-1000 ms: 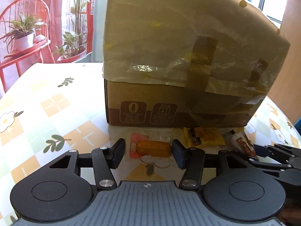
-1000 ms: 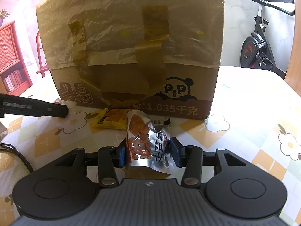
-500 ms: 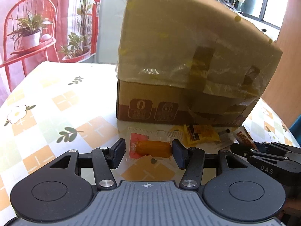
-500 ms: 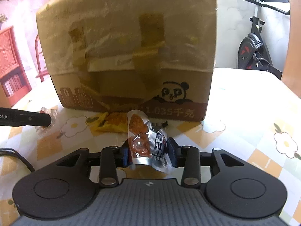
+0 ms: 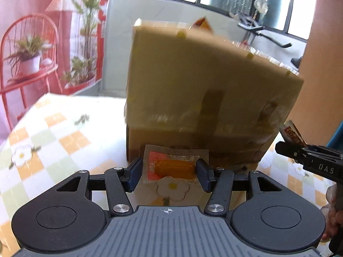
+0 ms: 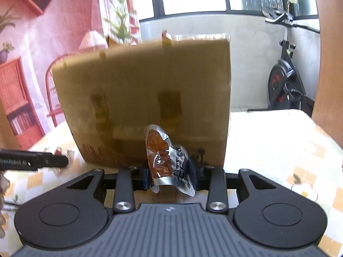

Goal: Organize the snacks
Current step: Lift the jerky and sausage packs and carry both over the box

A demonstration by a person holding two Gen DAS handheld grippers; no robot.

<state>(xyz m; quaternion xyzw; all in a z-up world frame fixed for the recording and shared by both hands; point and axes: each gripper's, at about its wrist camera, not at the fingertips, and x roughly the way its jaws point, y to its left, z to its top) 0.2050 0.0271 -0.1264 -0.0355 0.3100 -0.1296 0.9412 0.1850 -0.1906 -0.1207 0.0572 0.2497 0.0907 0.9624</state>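
Between left tool [image 5: 167,175] pads: orange snack packet [image 5: 174,167], clamped; right tool [image 6: 169,174] clamps silver pouch [image 6: 166,158].

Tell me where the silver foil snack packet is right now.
In the right wrist view the silver foil snack packet stands pinched in the right gripper, centre frame, lifted in front of the taped cardboard box.

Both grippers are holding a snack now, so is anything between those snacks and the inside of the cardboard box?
Yes. The cardboard box's near wall rises in front of both the left gripper's orange snack and the right gripper's silver packet. Both sit below its top rim, so they must clear that wall. Nothing else visible blocks them.
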